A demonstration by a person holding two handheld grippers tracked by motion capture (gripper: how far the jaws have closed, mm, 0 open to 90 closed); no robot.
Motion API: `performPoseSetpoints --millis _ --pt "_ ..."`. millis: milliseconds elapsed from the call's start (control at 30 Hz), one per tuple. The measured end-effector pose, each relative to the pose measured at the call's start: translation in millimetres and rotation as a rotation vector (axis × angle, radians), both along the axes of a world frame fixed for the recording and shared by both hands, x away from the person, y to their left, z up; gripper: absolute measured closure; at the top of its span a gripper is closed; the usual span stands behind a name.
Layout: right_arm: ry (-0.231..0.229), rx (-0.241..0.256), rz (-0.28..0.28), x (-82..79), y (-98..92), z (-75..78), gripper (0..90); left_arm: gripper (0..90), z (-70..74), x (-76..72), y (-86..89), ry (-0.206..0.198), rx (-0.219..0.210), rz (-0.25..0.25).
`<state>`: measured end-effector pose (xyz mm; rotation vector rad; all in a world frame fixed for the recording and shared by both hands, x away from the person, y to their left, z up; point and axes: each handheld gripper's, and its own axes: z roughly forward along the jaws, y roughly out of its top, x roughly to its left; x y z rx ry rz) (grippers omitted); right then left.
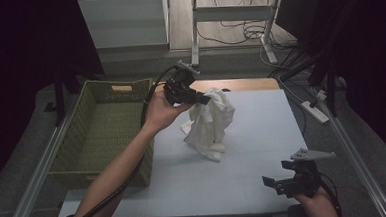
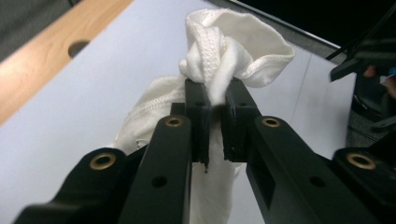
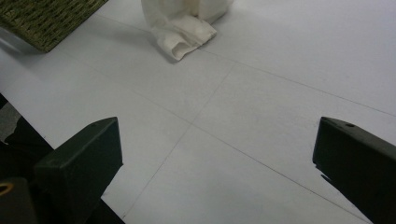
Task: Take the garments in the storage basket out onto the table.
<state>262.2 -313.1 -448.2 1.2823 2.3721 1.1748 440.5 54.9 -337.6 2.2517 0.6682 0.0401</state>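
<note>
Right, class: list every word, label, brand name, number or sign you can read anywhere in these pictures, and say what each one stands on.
None can be read.
White cloth held in the left gripper: stitched hems, no label or print visible.
Green woven basket: no tag or lettering.
Pale table top: faint seam lines, no markings.
Right gripper and its black jaws: brass-coloured bolts and holes, no brand or number.

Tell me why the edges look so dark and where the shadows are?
High view: dark curtains frame the lit table; the white cloth casts a soft shadow. Left gripper view: the left tool is near and blurry. Right gripper view: shadow beside the basket.
</note>
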Motion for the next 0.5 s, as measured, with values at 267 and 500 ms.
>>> performPoseSetpoints --millis 267,500 --pt "0.003 0.0 0.002 0.0 0.3 -0.1 1.8 81.7 -34.9 5.3 -1.5 0.05 0.034 0.022" --pt "0.002 0.0 0.003 0.2 0.2 -0.2 1.8 81.3 -64.2 9.0 -6.2 0.113 0.046 0.03"
